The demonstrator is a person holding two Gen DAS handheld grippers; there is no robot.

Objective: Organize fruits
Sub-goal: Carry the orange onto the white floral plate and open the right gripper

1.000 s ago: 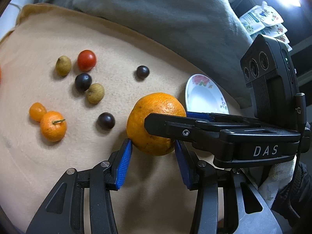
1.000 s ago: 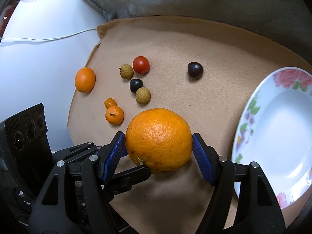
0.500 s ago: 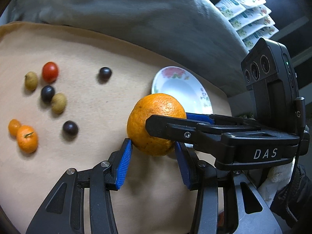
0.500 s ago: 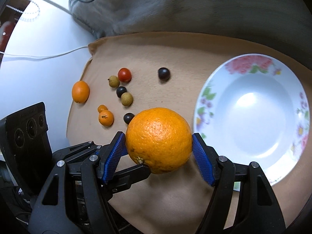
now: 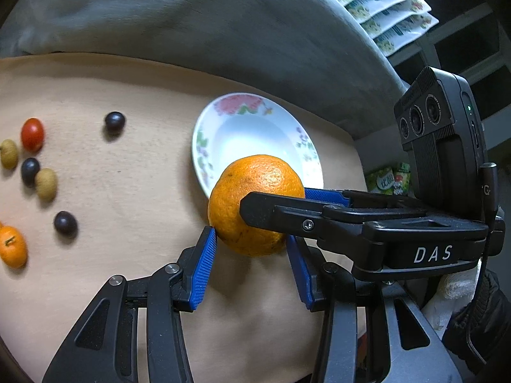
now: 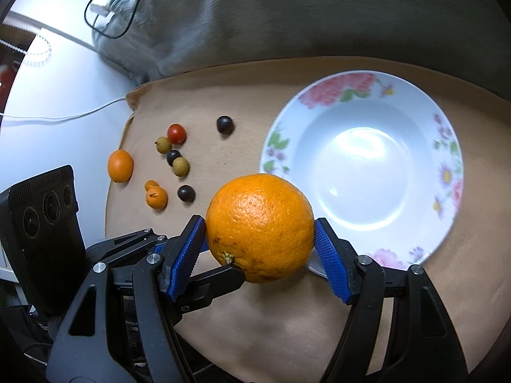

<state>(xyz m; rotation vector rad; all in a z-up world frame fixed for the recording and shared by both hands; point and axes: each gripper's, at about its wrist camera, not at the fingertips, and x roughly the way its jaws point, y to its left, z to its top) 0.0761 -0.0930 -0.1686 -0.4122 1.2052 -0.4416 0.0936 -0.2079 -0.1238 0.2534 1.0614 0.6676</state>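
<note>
1. Left wrist view: the left tongs (image 5: 252,265) stand open, with nothing clamped between the blue pads (image 5: 204,268).
2. Just ahead of them, the right tongs (image 5: 281,204) reach in from the right side and grip a large orange (image 5: 252,198), held above the tan cloth (image 5: 127,271).
3. The orange hangs over the near rim of a flowered plate (image 5: 223,118), which lies toward the cloth's far edge.
4. Small fruits lie along the cloth's left side: a red tomato (image 5: 32,134), dark round fruits (image 5: 114,122) and yellowish ones (image 5: 46,183).
5. A grey blanket (image 5: 223,25) is bunched along the cloth's far edge.
6. Right wrist view: the right tongs (image 6: 260,252) are closed on the orange (image 6: 260,223), one pad (image 6: 332,268) pressed to each side.
7. The plate (image 6: 447,146) lies beyond and to the right of the orange, near the cloth's (image 6: 287,325) far right corner.
8. The small fruits cluster near the cloth's left edge, among them a mandarin (image 6: 120,165).
</note>
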